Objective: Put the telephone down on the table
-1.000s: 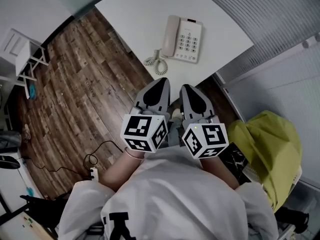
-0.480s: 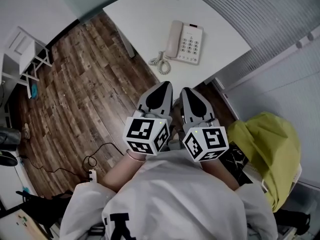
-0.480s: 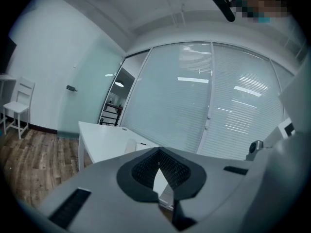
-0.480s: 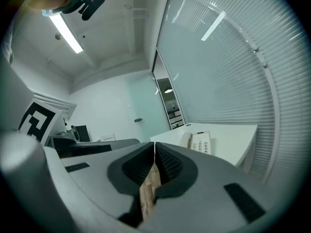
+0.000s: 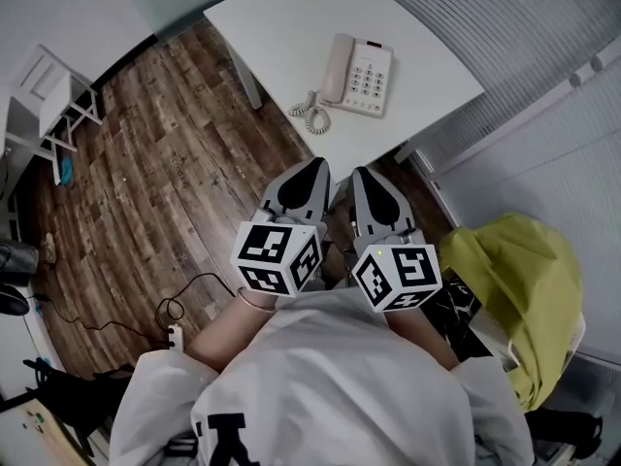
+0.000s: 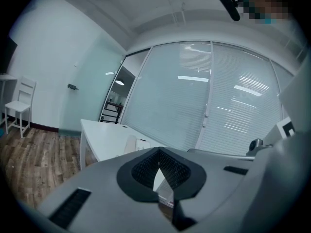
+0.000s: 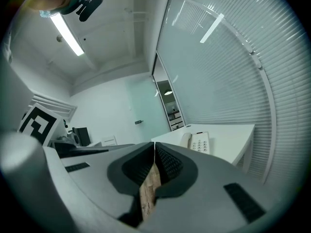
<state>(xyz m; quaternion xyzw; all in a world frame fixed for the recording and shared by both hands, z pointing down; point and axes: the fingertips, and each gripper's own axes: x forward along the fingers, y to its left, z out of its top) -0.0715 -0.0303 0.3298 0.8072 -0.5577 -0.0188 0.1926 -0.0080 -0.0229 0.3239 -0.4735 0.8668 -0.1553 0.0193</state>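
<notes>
Spreading wide on the left, the wooden floor (image 5: 165, 163) lies open beside the white desk (image 5: 281, 17), whose near edge runs just ahead of both claws. The telephone (image 5: 359, 74) sits on the desk close to that edge, its coiled cord trailing toward the rim. The left claw (image 5: 312, 166) and the right claw (image 5: 363, 175), side by side, are closed and empty.

The left tongs (image 6: 159, 152) are closed and empty, with the telephone (image 6: 130, 143) on the white table (image 6: 100, 133) beyond.
</notes>
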